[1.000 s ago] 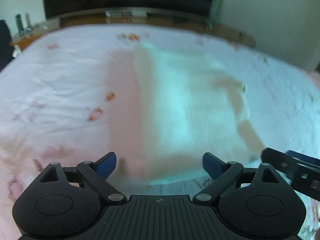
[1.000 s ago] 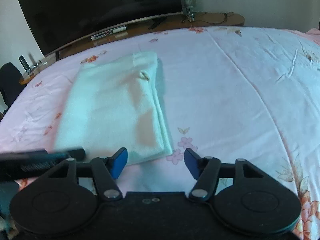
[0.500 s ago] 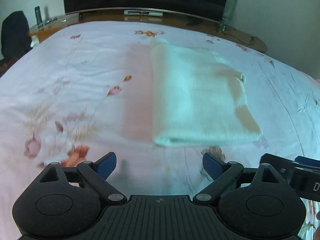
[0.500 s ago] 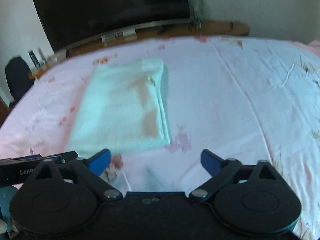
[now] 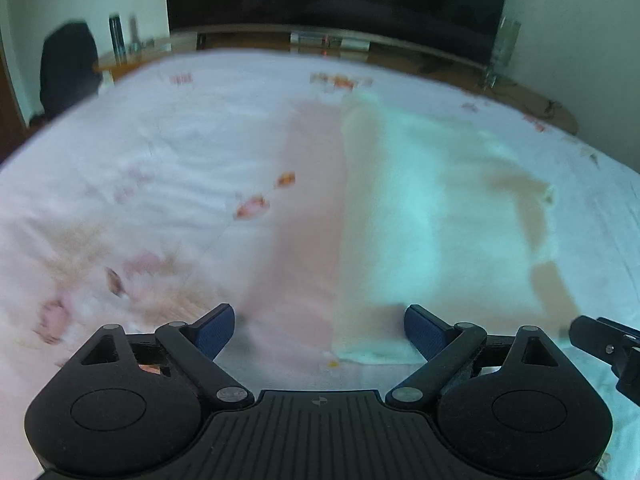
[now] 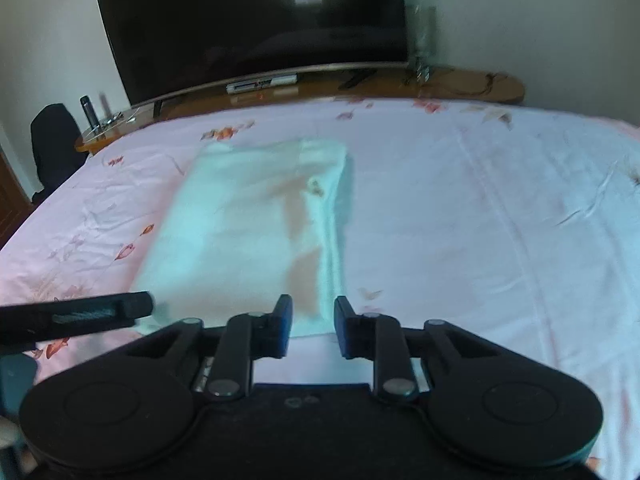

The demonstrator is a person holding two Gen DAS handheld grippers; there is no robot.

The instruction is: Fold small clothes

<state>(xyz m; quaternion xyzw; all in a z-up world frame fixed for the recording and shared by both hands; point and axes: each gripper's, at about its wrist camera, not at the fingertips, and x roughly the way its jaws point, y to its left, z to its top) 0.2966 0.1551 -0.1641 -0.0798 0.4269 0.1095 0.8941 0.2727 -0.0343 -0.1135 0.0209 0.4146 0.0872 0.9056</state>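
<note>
A folded pale mint garment (image 5: 440, 220) (image 6: 248, 232) lies flat on the pink floral bed sheet (image 5: 160, 184). My left gripper (image 5: 320, 320) is open wide, and the garment's near left corner lies between its blue pads without touching them. My right gripper (image 6: 313, 312) sits at the near right corner with its jaws closing. The cloth's edge shows in the narrow gap between the pads and looks flat, not bunched. One finger of the right gripper (image 5: 600, 340) shows at the right edge of the left wrist view, and one of the left gripper (image 6: 80, 316) shows in the right wrist view.
The bed sheet (image 6: 480, 220) stretches wide to the right of the garment. Beyond the bed's far edge stands a wooden bench (image 6: 460, 84) with a large dark TV (image 6: 248, 28). A dark chair (image 6: 52, 140) and bottles (image 6: 90, 110) are at the far left.
Both grippers have come back up to the garment's near edge after drawing away. The right jaws went wide and have now narrowed around the near right corner. The left jaws stayed wide.
</note>
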